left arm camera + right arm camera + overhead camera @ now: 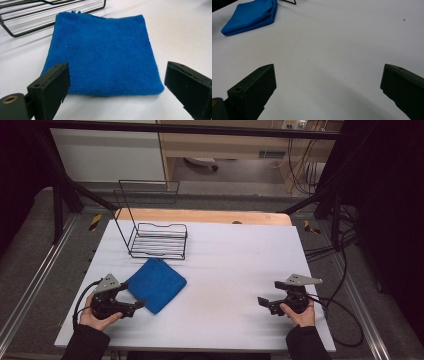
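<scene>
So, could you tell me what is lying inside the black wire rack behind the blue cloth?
Nothing rests in the wire rack: through its bars the white table shows. The folded blue cloth lies just in front of it, apart from it. What the cloth covers cannot be seen.

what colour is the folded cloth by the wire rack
Blue: the cloth shows best in the left gripper view.

High view looks down; both gripper views share the blue cloth [102, 52].
</scene>
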The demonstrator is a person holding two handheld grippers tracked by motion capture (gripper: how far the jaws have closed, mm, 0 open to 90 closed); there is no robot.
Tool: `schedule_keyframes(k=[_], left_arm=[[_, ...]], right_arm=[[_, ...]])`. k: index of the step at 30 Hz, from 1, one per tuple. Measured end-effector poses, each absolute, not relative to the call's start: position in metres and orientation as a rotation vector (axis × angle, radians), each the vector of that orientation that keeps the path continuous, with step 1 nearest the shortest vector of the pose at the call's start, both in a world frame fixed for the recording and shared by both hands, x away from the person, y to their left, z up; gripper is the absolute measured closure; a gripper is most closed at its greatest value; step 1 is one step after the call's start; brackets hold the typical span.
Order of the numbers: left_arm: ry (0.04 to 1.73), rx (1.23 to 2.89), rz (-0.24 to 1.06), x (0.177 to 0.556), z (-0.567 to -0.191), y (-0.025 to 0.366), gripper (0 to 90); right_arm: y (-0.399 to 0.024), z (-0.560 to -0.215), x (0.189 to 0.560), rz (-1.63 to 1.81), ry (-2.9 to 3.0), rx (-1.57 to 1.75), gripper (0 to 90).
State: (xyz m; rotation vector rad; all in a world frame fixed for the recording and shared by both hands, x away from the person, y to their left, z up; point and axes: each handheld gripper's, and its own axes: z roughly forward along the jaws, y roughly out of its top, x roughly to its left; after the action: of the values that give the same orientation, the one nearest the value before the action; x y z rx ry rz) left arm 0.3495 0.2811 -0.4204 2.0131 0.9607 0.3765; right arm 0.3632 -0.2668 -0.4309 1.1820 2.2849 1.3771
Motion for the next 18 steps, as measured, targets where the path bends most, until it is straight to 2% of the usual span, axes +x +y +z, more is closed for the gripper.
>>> schedule_keyframes(k=[18], left_arm=[[0.943, 2.067, 0.363, 0.344, -0.424, 0.265, 11.3]], right_arm=[[-0.265, -0.431, 0.364, 1.371, 2.292, 1.194, 0.9]])
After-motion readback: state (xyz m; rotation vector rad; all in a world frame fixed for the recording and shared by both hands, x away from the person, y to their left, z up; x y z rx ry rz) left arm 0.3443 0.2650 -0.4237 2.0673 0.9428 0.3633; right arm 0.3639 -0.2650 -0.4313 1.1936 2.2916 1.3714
